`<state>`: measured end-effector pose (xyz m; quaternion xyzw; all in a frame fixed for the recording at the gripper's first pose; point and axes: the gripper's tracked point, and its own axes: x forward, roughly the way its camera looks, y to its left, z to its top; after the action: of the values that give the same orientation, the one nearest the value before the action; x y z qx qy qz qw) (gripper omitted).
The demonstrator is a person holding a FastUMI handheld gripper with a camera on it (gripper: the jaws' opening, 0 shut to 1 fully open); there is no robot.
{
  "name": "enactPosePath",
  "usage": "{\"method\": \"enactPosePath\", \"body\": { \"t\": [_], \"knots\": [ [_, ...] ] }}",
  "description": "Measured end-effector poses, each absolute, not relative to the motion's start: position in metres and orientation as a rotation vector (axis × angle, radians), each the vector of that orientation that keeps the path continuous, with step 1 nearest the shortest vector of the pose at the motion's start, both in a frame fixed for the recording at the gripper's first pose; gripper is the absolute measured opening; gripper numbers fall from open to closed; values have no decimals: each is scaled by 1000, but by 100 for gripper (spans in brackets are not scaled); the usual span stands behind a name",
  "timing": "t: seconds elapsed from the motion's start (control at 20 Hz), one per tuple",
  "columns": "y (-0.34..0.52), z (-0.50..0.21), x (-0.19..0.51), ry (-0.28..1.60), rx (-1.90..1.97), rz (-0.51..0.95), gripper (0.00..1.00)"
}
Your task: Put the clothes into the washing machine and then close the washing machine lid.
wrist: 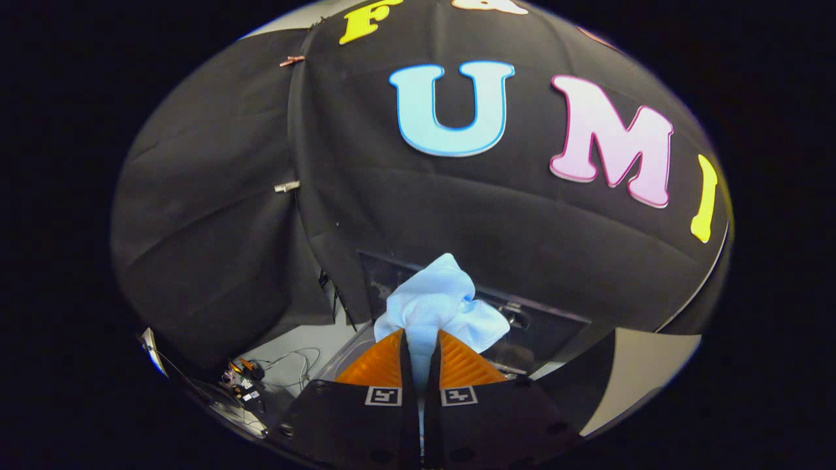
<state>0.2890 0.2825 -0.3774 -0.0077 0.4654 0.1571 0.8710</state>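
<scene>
Pale blue cloth bunches up between the two fingers of the gripper, which are pressed nearly together and pinch it from both sides, so the fabric stands in a crumpled peak just ahead of the tips and spills a little to the right. Behind the cloth, farther off, lies the dark washing machine with its open top; a glossy raised panel, probably the lid, stands at its far edge against the black booth wall. The garment hangs in front of that opening, held up off any surface. To the near left, on a pale floor, some thin cables trail beside a small clutter of parts too small to make out.
</scene>
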Motion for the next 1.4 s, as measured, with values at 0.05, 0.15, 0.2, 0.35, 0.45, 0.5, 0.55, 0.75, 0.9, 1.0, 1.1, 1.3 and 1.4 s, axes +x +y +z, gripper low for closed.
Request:
{"method": "enactPosePath", "body": {
  "t": [0.05, 0.15, 0.2, 0.35, 0.45, 0.5, 0.55, 0.75, 0.9, 1.0, 1.1, 1.3, 1.4],
  "knots": [
    [285, -392, 285, 999, -21, 329, 7],
    [290, -417, 281, 1033, -32, 333, 7],
    [295, -429, 280, 1049, -34, 341, 7],
    [298, -466, 269, 1101, -63, 350, 7],
    [294, -490, 262, 1143, -83, 339, 7],
    [291, -501, 257, 1170, -94, 329, 7],
    [287, -509, 252, 1193, -108, 320, 7],
    [277, -521, 246, 1233, -152, 310, 11],
    [280, -513, 250, 1214, -117, 318, 64],
    [280, -503, 255, 1199, -95, 311, 99],
    [279, -501, 257, 1184, -81, 309, 99],
    [285, -475, 264, 1130, -64, 333, 99],
    [288, -452, 272, 1068, -72, 345, 99]
  ]
}}
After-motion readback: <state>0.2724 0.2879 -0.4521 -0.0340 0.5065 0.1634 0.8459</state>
